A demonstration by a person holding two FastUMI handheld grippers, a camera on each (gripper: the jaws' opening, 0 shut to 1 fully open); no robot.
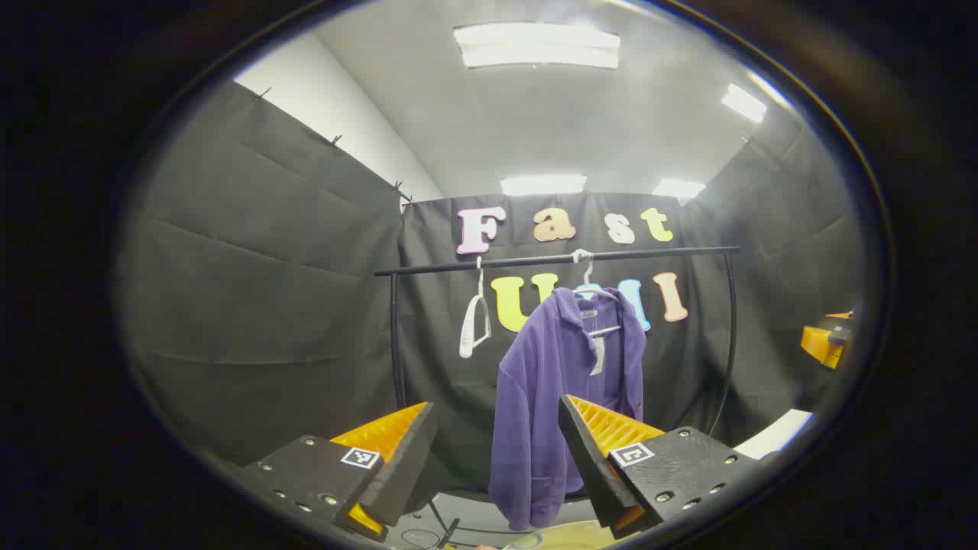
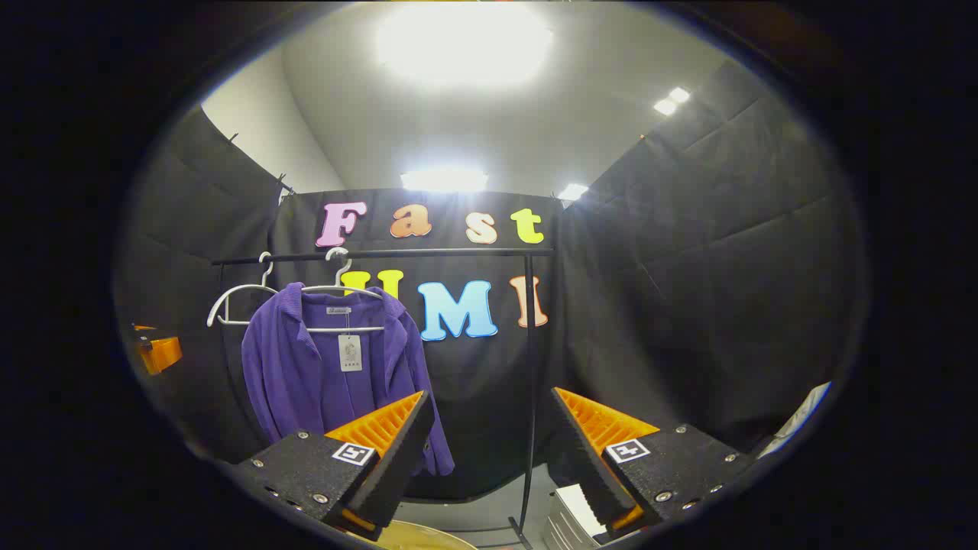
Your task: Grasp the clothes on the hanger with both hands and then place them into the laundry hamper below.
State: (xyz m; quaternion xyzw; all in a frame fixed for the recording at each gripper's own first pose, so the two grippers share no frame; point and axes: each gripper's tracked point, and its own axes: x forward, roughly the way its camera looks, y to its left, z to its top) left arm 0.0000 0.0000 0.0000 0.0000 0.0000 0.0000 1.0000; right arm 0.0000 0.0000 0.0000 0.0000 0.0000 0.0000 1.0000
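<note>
The booth is enclosed by black cloth walls under a white ceiling with lit ceiling panels (image 1: 537, 46). A black garment rail (image 1: 558, 260) spans the back wall on two uprights. A purple jacket (image 1: 546, 397) hangs from a white hanger (image 1: 590, 286) toward the right end of the rail in the left gripper view and near the left end in the right gripper view; its collar is open and a white hang tag (image 2: 350, 353) shows at the neck, with print too small to read. An empty white hanger (image 1: 474, 325) hangs beside the jacket, toward the rail's left upright. Below the jacket hem, a pale round rim (image 2: 428, 536) shows at the bottom edge; its identity cannot be confirmed. The left gripper (image 1: 497, 435) is held well apart from the jacket, fingers spread wide and holding nothing. The right gripper (image 2: 489, 428) is likewise well apart from the jacket, fingers spread wide and empty, aimed at the rail's right upright (image 2: 529, 382). Open space lies between both grippers and the rail. A stack of white sheets (image 2: 569, 519) lies low beside the right upright.
</note>
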